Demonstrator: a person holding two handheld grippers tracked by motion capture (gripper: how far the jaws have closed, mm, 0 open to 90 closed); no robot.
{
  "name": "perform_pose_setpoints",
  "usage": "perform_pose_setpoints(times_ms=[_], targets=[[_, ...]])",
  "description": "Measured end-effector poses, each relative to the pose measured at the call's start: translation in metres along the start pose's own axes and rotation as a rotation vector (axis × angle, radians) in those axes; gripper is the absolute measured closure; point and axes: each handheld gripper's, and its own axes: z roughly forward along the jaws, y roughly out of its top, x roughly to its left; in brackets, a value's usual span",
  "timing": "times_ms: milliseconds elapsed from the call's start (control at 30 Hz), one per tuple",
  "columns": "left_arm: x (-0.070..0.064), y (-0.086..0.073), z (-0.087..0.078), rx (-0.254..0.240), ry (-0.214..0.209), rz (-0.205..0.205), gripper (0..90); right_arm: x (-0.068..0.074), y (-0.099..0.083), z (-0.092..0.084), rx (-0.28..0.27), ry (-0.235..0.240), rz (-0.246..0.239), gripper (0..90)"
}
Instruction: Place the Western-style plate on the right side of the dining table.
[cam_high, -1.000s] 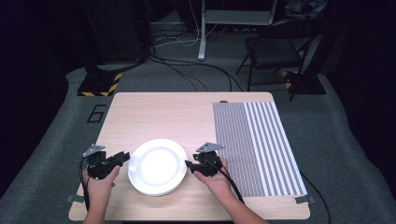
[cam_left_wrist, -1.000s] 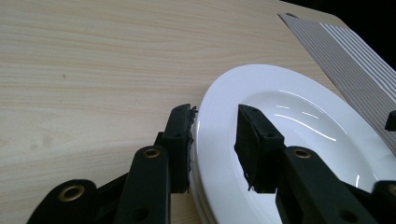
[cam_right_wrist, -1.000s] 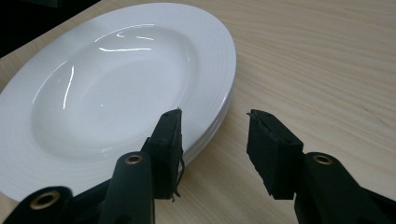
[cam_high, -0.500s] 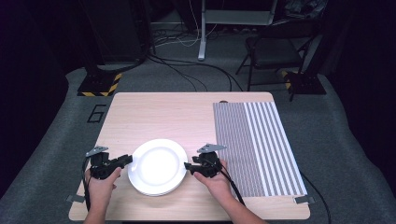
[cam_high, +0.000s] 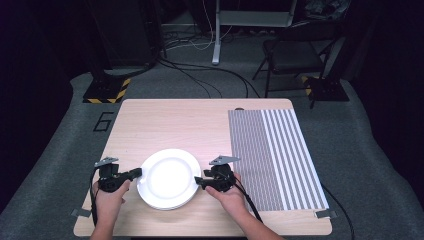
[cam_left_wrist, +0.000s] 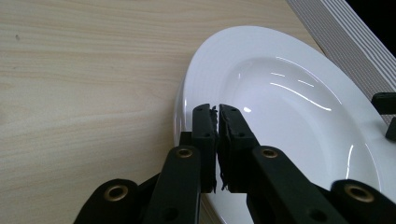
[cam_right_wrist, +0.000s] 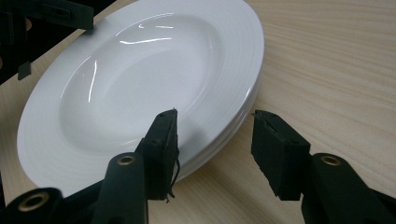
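1. Jaws of our left gripper (cam_left_wrist: 217, 140) have just been closing and now stand together over the near rim of the white plate (cam_left_wrist: 289, 107). In the left gripper view the pads meet with almost no gap; whether they pinch the rim's edge or merely meet above it we cannot tell.
2. Jaws of our right gripper (cam_right_wrist: 212, 149) have just been opening and stand apart. One pad sits above the rim of the plate (cam_right_wrist: 140, 88); the other hangs off it, over the bare wood, so the rim edge lies between them, unpressed.
3. Compared with a second ago, the left gripper (cam_high: 134, 173) has crept in to the plate's left edge, while the right gripper (cam_high: 200, 181) waits at the right edge.
4. The plate (cam_high: 169, 177) is the top one of a small stack (lower rims show in the right gripper view), resting near the front of the wooden table (cam_high: 170, 125), with the striped mat (cam_high: 270, 155) beside it.
5. We judge that a two-sided lift is being prepared: the left side has committed, the right has not yet clamped.
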Motion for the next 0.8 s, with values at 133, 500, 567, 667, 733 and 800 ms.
perform_pose_setpoints(times_ms=[133, 500, 567, 667, 733, 800], targets=[[-0.001, 0.0004, 0.0, 0.015, 0.0, 0.01, 88.8, 0.0007, 0.0, -0.0006, -0.002, -0.003, 0.002, 50.1], [0.0038, 0.0003, -0.0029, 0.014, 0.002, -0.028, 88.6, 0.0, 0.0005, -0.0018, -0.009, 0.004, 0.009, 49.6], [0.0053, -0.0005, -0.004, 0.009, -0.009, -0.049, 88.1, -0.0002, 0.0004, -0.0018, -0.008, 0.005, 0.01, 49.5], [0.0071, -0.0009, -0.0054, 0.008, -0.016, -0.058, 86.8, -0.0004, -0.0002, -0.0012, -0.001, 0.007, 0.007, 49.2], [0.0071, -0.001, -0.0057, 0.009, -0.015, -0.06, 86.8, 0.0002, -0.0003, -0.0015, 0.004, 0.007, 0.013, 49.1], [0.0072, -0.0014, -0.007, 0.008, -0.01, -0.068, 86.4, 0.0001, 0.0, -0.0015, -0.002, 0.009, 0.013, 49.0]])
